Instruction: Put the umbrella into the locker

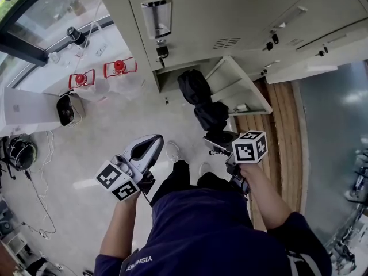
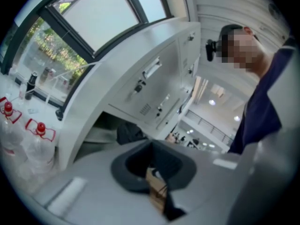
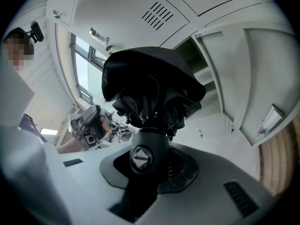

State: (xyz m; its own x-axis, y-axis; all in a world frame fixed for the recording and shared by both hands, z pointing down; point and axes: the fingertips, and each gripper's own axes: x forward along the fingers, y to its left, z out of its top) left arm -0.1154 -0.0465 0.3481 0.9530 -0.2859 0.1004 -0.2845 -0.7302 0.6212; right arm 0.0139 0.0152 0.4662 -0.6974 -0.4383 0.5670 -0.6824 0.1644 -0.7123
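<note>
A black folded umbrella [image 1: 195,91] sticks out ahead of my right gripper [image 1: 221,145], which is shut on its handle. The canopy end points at the open bottom locker [image 1: 172,73], just in front of the opening. In the right gripper view the bunched canopy [image 3: 150,88] fills the centre, and the round handle end sits between the jaws of the right gripper [image 3: 150,158]. The locker door [image 1: 238,85] swings out to the right. My left gripper [image 1: 150,145] hangs lower left of the umbrella, shut and empty; in its own view the left gripper [image 2: 157,172] faces the open locker [image 2: 103,130].
Two big water bottles with red handles [image 1: 118,68] stand on the floor left of the lockers, beside a white device [image 1: 69,109]. Cables [image 1: 34,171] trail at the far left. A wooden floor strip [image 1: 282,137] runs on the right. The other locker doors above are closed.
</note>
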